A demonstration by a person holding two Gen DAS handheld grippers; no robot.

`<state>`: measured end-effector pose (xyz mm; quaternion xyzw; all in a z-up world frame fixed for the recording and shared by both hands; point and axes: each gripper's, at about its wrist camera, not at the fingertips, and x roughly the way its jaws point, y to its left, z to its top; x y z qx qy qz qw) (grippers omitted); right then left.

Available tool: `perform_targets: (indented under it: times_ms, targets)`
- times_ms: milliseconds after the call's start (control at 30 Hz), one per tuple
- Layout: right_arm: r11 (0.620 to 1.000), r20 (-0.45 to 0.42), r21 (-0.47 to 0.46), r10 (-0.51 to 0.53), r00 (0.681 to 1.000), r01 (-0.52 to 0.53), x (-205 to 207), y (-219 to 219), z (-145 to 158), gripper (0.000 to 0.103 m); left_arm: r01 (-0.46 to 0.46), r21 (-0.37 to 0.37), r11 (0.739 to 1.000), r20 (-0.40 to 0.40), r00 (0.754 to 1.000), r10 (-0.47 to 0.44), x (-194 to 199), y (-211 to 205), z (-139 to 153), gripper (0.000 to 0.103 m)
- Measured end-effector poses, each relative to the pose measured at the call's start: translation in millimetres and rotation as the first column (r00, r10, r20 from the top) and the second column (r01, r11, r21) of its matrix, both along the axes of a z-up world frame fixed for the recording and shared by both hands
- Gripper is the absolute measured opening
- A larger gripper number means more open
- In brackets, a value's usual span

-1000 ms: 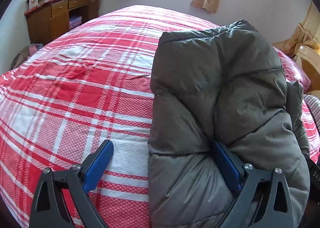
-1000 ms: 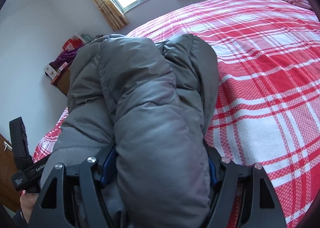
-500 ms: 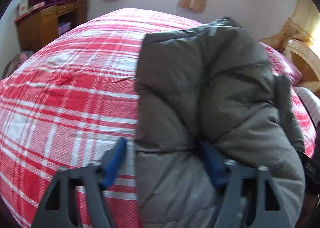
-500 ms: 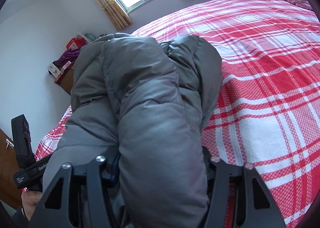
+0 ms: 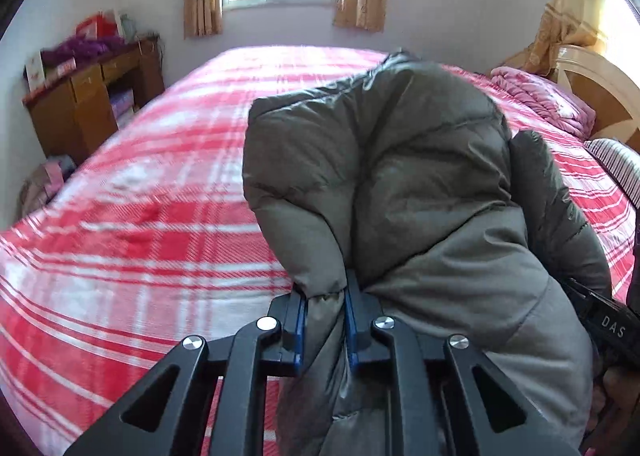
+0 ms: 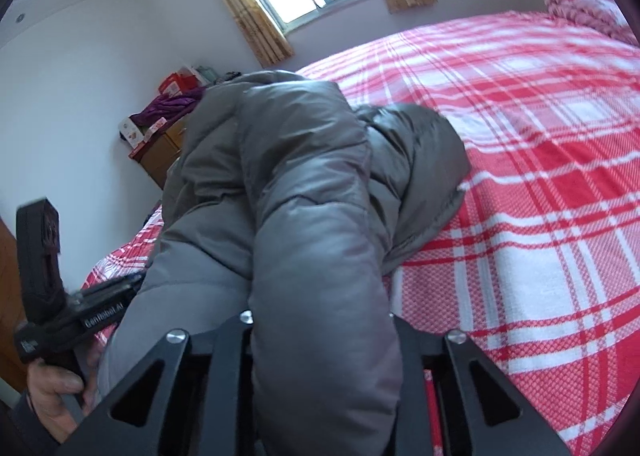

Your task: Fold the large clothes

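Both tongs have just been closing: left tongs (image 5: 325, 310) now pinch the coat (image 5: 400, 192) hem, right tongs (image 6: 320, 320) clamp a puffy fold at the bed's (image 5: 140, 216) near edge. We fear slick padding slipping free and the fold springing open.

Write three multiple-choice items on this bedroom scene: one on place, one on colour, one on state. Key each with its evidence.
1. The puffer jacket lies on:
A. the desk
B. the bed
C. the floor

2. The bedspread is:
A. red-and-white plaid
B. plain blue
C. green striped

3. The left claw is:
A. wide open
B. out of view
C. pinching jacket fabric

Key:
1 B, the jacket rests on the plaid cover.
2 A, red and white checks show.
3 C, the blue pads squeeze a grey fold; its jaws have just been closing.
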<state>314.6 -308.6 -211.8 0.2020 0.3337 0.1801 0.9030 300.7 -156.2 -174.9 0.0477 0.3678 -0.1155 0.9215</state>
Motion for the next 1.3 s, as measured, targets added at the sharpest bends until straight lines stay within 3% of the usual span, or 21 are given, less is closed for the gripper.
perform_targets:
  times_ms: [300,400,500,567,633,700,833,933,1000,1033,1133,1300]
  targets:
    - [0.996,0.111,0.070,0.039,0.993,-0.047,-33,12,36,0.018,-0.016,0.000,1.000,0.154,0.988,0.016,-52,41,63,0.015]
    - [0.993,0.147,0.072,0.077,0.986,-0.088,-40,27,55,0.018,-0.033,0.030,0.999,0.181,0.983,0.027,-57,54,70,0.015]
    - [0.994,0.127,0.044,0.097,0.987,-0.103,-34,45,51,0.020,-0.052,0.088,0.995,0.156,0.987,0.038,-46,64,48,0.015]
    - [0.994,0.025,0.017,0.106,0.994,-0.106,-16,57,30,0.029,-0.074,0.114,0.991,0.109,0.992,0.061,-32,72,22,0.015]
    - [0.996,-0.072,-0.019,0.090,0.993,-0.092,-3,64,5,0.061,-0.088,0.109,0.990,0.080,0.994,0.080,-25,82,-1,0.015]
    - [0.996,-0.070,0.012,0.087,0.994,-0.086,-2,61,-6,0.070,-0.093,0.095,0.991,0.077,0.993,0.085,-22,91,-13,0.015]
    - [0.983,-0.104,0.083,0.170,0.980,-0.161,12,74,-18,0.070,-0.099,0.143,0.985,0.094,0.992,0.086,-20,87,-30,0.015]
    - [0.976,-0.096,0.090,0.206,0.974,-0.198,28,92,-23,0.071,-0.123,0.108,0.987,0.079,0.990,0.115,-13,95,-33,0.015]
    - [0.971,-0.105,0.114,0.222,0.969,-0.210,38,96,-25,0.066,-0.132,0.085,0.988,0.074,0.989,0.126,-12,97,-33,0.015]
    - [0.966,-0.117,0.128,0.239,0.964,-0.224,42,97,-25,0.050,-0.131,0.090,0.987,0.076,0.989,0.125,-15,95,-31,0.015]
    - [0.956,-0.106,0.146,0.269,0.957,-0.253,41,98,-25,0.027,-0.135,0.105,0.985,0.102,0.987,0.124,-26,95,-18,0.013]
    - [0.950,-0.036,0.179,0.266,0.963,-0.255,24,96,-10,0.021,-0.136,0.089,0.987,0.175,0.977,0.119,-54,110,27,0.013]
